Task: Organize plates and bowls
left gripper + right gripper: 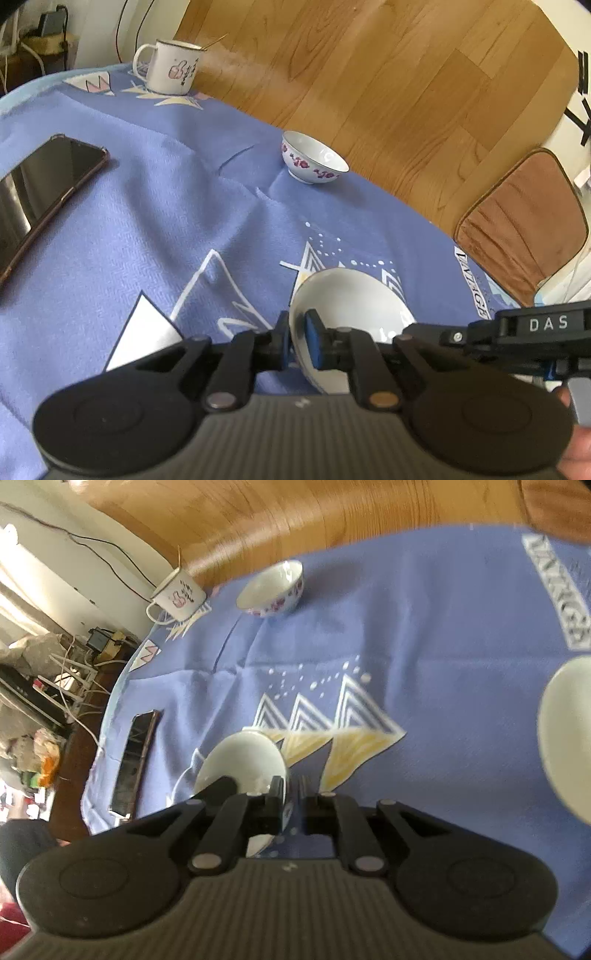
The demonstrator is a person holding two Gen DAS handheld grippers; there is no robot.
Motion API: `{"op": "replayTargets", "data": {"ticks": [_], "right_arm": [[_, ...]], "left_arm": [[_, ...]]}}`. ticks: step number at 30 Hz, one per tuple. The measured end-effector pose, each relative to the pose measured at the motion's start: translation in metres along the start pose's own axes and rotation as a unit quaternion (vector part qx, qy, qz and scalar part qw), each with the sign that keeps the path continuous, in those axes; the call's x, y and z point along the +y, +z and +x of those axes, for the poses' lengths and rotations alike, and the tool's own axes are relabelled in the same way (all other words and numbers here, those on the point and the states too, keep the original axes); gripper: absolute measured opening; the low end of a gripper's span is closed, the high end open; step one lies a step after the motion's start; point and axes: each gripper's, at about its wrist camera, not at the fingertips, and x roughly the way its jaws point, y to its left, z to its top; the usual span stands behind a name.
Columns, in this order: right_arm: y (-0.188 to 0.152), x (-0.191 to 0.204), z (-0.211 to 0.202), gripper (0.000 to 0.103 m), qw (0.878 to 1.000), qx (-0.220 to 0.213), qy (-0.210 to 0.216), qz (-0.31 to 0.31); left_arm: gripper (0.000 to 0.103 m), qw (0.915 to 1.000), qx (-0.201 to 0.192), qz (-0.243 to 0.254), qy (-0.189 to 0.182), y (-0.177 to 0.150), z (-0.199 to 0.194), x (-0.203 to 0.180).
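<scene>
Here, my left gripper (297,341) is clamped on the rim of a plain white bowl (351,306), one pad inside the wall and one outside, and the bowl tilts on its side above the table (129,221). My right gripper (292,805) pinches the rim of a second white bowl (245,762) the same way, its jaws drawn narrow with the wall between them; this bowl is also tipped, and I cannot tell whether either bowl touches the cloth. In the right wrist view the left-hand bowl shows as a pale curve at the right edge.

The table is covered by a periwinkle-blue tablecloth (443,627) printed with white and yellow triangles, scattered white dots and a white lettered label near one edge. The cloth is creased in long folds across the middle. A small flower-patterned bowl (312,157) stands upright near the far edge, well apart from both grippers. Toward the far corner sits a white enamel mug (171,66) with a pink motif. A dark smartphone (40,188) lies flat on the cloth, its screen glossy.

Beyond the table runs a wooden plank floor (369,74). A chair with a brown cushion (524,221) stands by the table's edge. Against the pale wall I see black cables and a cluttered stack of devices and white cords (74,672).
</scene>
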Motion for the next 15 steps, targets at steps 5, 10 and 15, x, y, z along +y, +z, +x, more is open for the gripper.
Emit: {"op": "replayTargets", "data": {"ticks": [5, 10, 15], "right_arm": [[-0.008, 0.003, 0.000, 0.006, 0.999, -0.007, -0.020, -0.036], [-0.005, -0.010, -0.027, 0.005, 0.998, -0.049, -0.018, -0.035], [-0.007, -0.041, -0.074, 0.006, 0.993, -0.102, -0.050, -0.022]], "left_arm": [[0.008, 1.0000, 0.004, 0.009, 0.000, 0.002, -0.004, -0.010], [0.008, 0.9992, 0.015, 0.023, -0.031, 0.012, -0.004, -0.039], [0.008, 0.9950, 0.025, 0.071, -0.066, 0.014, 0.011, -0.104]]}}
